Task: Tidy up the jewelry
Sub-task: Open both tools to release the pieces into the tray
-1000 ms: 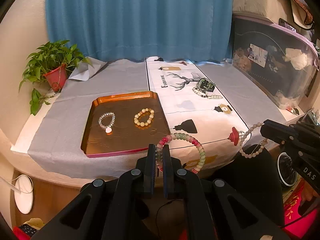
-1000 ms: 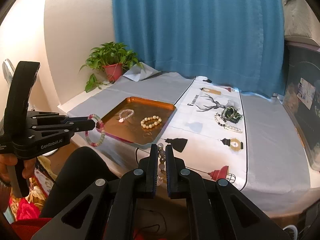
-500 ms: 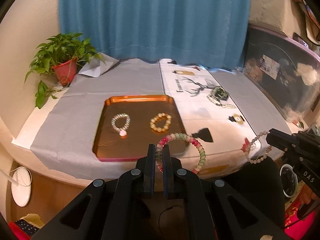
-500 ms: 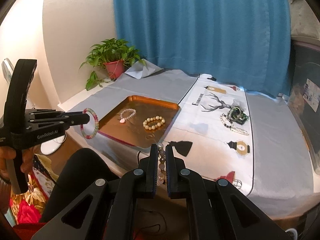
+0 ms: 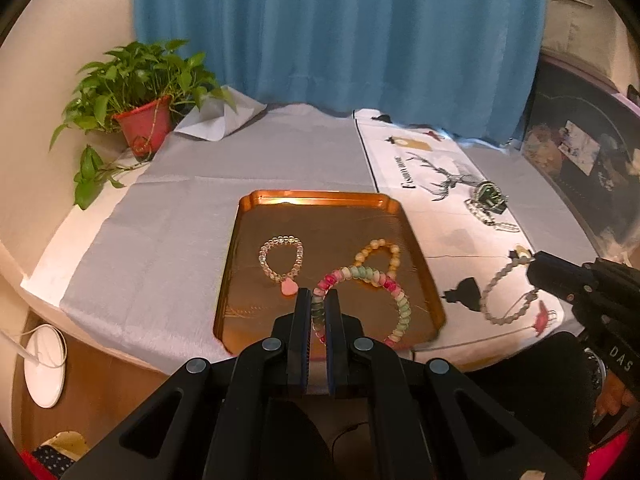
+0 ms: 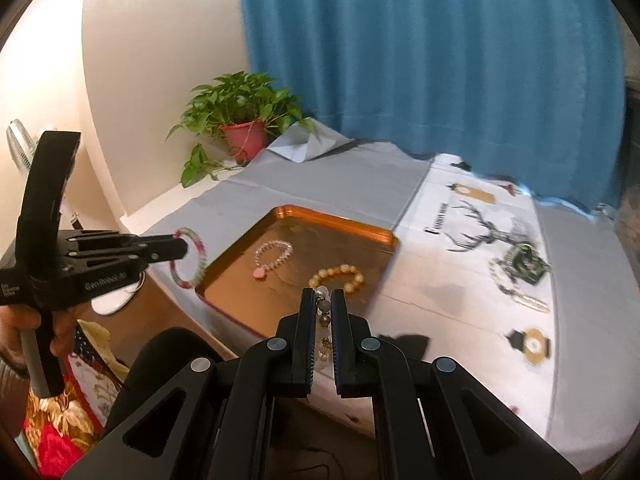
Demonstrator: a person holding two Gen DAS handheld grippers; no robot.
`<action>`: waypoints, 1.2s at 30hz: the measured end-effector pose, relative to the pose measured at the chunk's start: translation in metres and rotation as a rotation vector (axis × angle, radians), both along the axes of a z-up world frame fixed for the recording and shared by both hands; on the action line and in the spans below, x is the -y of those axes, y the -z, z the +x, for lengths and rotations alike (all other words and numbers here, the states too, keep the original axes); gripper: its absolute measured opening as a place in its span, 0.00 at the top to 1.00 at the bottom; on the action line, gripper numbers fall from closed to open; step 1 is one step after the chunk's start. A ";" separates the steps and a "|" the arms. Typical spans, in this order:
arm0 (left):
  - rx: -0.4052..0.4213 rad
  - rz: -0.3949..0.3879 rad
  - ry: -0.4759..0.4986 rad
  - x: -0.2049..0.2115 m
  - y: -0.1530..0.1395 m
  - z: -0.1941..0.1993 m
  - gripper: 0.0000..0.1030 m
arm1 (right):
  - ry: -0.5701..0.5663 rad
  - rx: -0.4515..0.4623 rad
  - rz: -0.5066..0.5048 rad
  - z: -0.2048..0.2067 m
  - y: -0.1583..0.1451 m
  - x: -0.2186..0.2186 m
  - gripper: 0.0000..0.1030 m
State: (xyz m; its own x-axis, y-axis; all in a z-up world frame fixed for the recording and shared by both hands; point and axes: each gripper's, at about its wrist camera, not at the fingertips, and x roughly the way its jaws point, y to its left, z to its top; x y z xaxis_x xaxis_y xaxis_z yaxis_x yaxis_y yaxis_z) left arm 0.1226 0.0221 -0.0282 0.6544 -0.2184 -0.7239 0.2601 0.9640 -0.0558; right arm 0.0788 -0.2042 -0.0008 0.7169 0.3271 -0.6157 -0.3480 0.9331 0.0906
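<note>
Glossy copper-coloured tray [image 5: 416,240] with a mirror-like metallic sheen; matt grey cloth [image 5: 168,216] over the surface; smooth polished beads on the pink-green bracelet [image 5: 384,280]; matt black plastic tool [image 5: 318,304] bodies; softly pleated blue fabric curtain [image 5: 340,32].

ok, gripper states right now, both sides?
Left gripper: shut on the pink-green bracelet.
Right gripper: shut on the grey bracelet.

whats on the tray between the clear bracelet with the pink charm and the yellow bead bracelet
Nothing. In the right wrist view, bare copper tray separates the clear bracelet from the yellow bead bracelet; the two lie apart.
</note>
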 end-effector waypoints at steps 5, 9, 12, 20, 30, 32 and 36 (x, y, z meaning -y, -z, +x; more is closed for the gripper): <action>-0.030 -0.003 0.006 0.001 0.018 0.030 0.96 | -0.031 -0.042 -0.013 0.034 0.020 -0.023 0.93; -0.050 0.006 0.009 0.002 0.032 0.053 0.96 | -0.050 -0.071 -0.015 0.059 0.034 -0.039 0.93; -0.064 0.013 0.004 0.002 0.042 0.067 0.95 | -0.056 -0.085 -0.020 0.074 0.044 -0.047 0.93; -0.135 0.042 -0.090 -0.011 0.077 0.082 0.02 | -0.006 -0.255 -0.138 0.109 0.096 -0.059 0.45; -0.102 0.076 -0.162 -0.016 0.053 0.011 0.02 | 0.095 -0.218 -0.072 0.039 0.069 -0.025 0.31; -0.086 0.066 -0.134 -0.008 0.043 -0.015 0.02 | 0.118 -0.196 -0.066 0.015 0.057 -0.017 0.30; -0.039 0.102 -0.118 0.011 0.029 -0.056 0.02 | 0.141 -0.144 -0.046 -0.030 0.034 -0.009 0.28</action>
State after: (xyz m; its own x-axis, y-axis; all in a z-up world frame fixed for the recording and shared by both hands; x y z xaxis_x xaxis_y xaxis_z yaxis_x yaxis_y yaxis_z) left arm 0.0670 0.0116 -0.0572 0.6418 -0.0657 -0.7640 0.1438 0.9890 0.0358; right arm 0.0485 -0.1954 -0.0347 0.6575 0.1985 -0.7269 -0.1998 0.9761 0.0858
